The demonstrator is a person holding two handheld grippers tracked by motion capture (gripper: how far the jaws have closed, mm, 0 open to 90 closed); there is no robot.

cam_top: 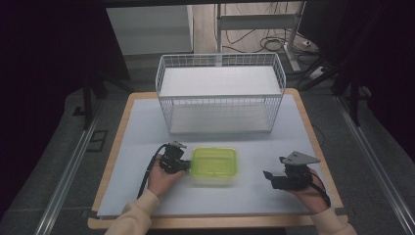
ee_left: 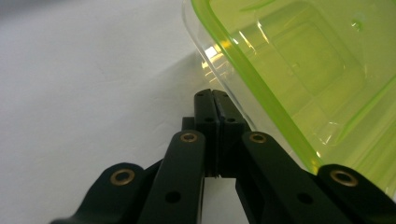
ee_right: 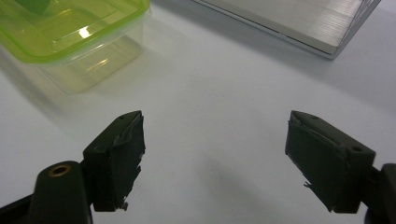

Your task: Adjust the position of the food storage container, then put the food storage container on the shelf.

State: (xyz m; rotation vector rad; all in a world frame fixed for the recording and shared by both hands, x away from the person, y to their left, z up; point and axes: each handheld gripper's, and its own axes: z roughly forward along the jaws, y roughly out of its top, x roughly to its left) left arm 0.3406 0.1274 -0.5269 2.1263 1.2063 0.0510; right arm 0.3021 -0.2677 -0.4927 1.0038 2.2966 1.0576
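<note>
A clear plastic container with a lime-green lid (cam_top: 214, 165) sits on the white table sheet, front centre. My left gripper (cam_top: 182, 165) is at its left side. In the left gripper view its jaws (ee_left: 212, 95) are shut together, tips against the container's clear wall just under the green lid rim (ee_left: 261, 88); I see nothing between them. My right gripper (cam_top: 274, 167) hovers to the right of the container, apart from it. Its jaws (ee_right: 215, 121) stand wide open over bare table, the container (ee_right: 70, 37) off at upper left.
A white wire basket rack (cam_top: 220, 93) with two shelf boards stands at the back middle of the table; its lower board's corner (ee_right: 299, 23) lies ahead of the right gripper. The wooden table edge (cam_top: 323, 147) runs close on the right.
</note>
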